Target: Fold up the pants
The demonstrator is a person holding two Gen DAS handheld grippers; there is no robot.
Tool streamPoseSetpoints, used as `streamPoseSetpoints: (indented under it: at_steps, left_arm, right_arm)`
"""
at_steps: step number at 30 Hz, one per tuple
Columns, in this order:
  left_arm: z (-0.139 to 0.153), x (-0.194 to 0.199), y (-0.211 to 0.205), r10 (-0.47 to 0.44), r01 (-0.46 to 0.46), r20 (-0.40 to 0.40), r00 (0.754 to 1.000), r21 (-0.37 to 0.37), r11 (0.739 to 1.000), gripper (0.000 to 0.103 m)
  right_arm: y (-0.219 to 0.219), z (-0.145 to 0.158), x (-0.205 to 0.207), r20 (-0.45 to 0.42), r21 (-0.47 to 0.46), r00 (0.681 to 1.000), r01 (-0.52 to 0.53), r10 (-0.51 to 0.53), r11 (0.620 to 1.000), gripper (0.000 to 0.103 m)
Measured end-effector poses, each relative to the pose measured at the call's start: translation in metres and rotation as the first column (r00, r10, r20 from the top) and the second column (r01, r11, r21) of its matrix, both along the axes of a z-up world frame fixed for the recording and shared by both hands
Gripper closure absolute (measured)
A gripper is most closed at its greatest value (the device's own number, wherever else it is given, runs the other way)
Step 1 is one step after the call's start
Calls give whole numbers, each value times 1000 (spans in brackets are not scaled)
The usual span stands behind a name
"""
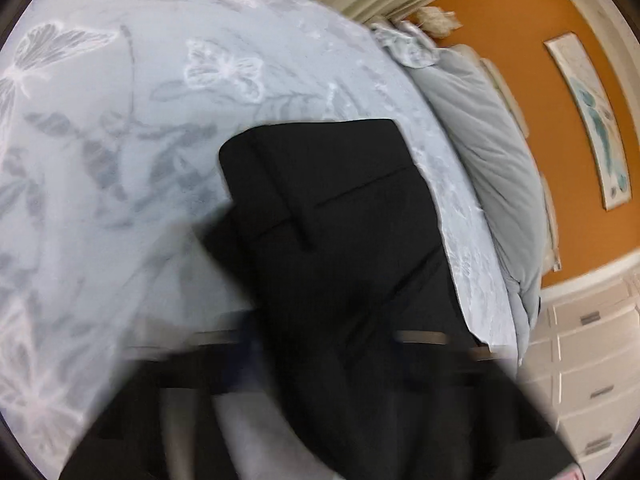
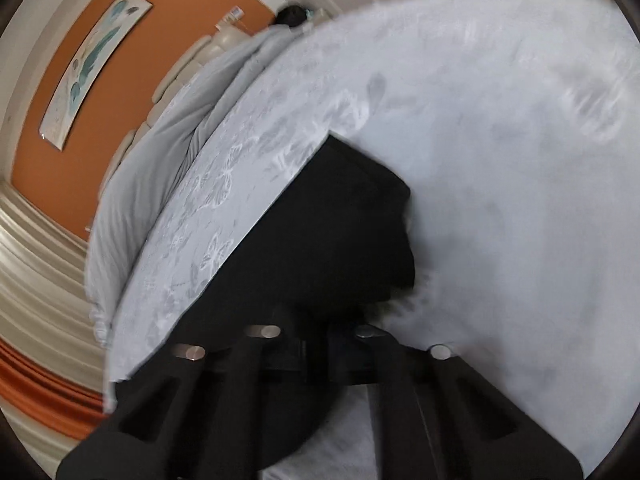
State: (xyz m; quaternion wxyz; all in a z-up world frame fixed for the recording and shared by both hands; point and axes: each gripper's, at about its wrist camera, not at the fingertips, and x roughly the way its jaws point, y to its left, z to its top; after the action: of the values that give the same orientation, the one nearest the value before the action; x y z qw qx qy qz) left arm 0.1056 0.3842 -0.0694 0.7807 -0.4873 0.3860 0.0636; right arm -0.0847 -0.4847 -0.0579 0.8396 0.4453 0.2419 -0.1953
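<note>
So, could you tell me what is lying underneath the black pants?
The black pants lie on a pale butterfly-print bedspread, which shows around them. Whatever sits directly beneath the fabric is covered.

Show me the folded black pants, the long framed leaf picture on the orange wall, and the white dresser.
Folded black pants (image 1: 332, 200): left wrist view, top panel.
Framed leaf picture (image 2: 94, 66): right wrist view, centre.
White dresser (image 1: 592, 364): left wrist view, drawer front.

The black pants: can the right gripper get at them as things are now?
Probably yes. The right gripper sits over the near end of the black pants on the bedspread, with nothing between; whether it grips them is unclear.
</note>
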Motion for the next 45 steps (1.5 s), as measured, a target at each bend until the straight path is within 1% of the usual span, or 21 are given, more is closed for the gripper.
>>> streamPoseSetpoints:
  at_steps: [2, 5, 9, 11, 14, 16, 17, 20, 22, 23, 25, 27, 28, 31, 34, 37, 40, 41, 42, 44, 45]
  left_arm:
    - [7, -2, 5, 31, -32, -18, 999, -62, 998, 96]
    - [47, -7, -1, -31, 31, 8, 999, -3, 1000, 97]
    - [74, -32, -9, -95, 94, -25, 995, -31, 995, 97]
    - [64, -44, -12, -117, 116, -68, 991, -21, 993, 97]
    - [15, -58, -15, -137, 129, -166, 977, -61, 990, 94]
    - [-5, -69, -12, -117, 103, -131, 985, -104, 989, 87]
    - [-2, -72, -12, -120, 111, -115, 986, -85, 990, 86]
    - [28, -83, -26, -97, 110, -143, 985, 83, 990, 81]
    - [57, -100, -40, -57, 89, -133, 990, 245, 965, 82]
    - [72, -108, -48, -29, 68, -120, 992, 329, 942, 81]
    - [107, -122, -71, 61, -6, -84, 995, 537, 843, 72]
    - [133, -128, -88, 104, -74, -10, 995, 635, 769, 57]
    - [146, -127, -99, 78, -83, 37, 996, 646, 759, 54]
    - [158, -109, -125, -42, -21, 91, 995, 604, 797, 48]
    - [145, -77, -155, -150, 79, 89, 985, 539, 839, 47]
    - [116, -61, -171, -244, 174, 92, 965, 473, 864, 47]
    - [87, -50, -180, -299, 253, 19, 954, 483, 838, 47]
    - [81, -45, -180, -319, 282, -4, 948, 477, 833, 47]
    - [78, -42, -179, -341, 307, -13, 940, 469, 828, 47]
    - [73, -41, -176, -362, 336, -38, 932, 473, 815, 47]
    - [71, -39, -175, -364, 343, -52, 930, 477, 809, 47]
  right_arm:
    - [-1, 19, 0, 27, -30, 1000, -15, 16, 999, 99]
    - [2, 76, -11, 88, -83, 993, -66, 73, 994, 99]
    - [0, 118, -42, 26, -160, 995, -91, 96, 983, 99]
    - [-10, 104, -61, -31, -147, 997, -80, 76, 986, 99]
    - [-31, 46, -86, -107, -35, 993, -55, 51, 998, 99]
    - [-31, 4, -94, -176, 10, 983, -47, 48, 999, 99]
    - [-30, -4, -101, -125, 12, 991, -40, 41, 999, 98]
    - [-29, -7, -108, -71, 27, 997, -28, 30, 999, 98]
    - [-27, -6, -110, -67, 20, 997, -27, 28, 999, 97]
    - [-26, -4, -110, -65, 12, 998, -19, 20, 1000, 98]
    - [-16, 11, -112, -56, -49, 998, -15, 12, 999, 98]
    - [7, 49, -97, -18, -145, 998, -67, 65, 987, 98]
    - [26, 69, -89, 7, -187, 994, -107, 111, 976, 98]
    - [110, 135, -49, 62, -341, 941, -293, 332, 893, 98]
    - [216, 159, 7, 26, -413, 818, -514, 574, 752, 92]
    - [320, 110, 62, -122, -363, 654, -730, 747, 579, 51]
    - [393, 35, 79, -383, -344, 511, -852, 770, 394, 47]
    - [399, 25, 75, -408, -349, 505, -856, 761, 381, 47]
    - [394, 24, 68, -376, -356, 532, -839, 759, 412, 46]
    - [371, 39, 55, -279, -336, 596, -795, 753, 505, 40]
    - [347, 51, 44, -215, -322, 654, -749, 726, 579, 30]
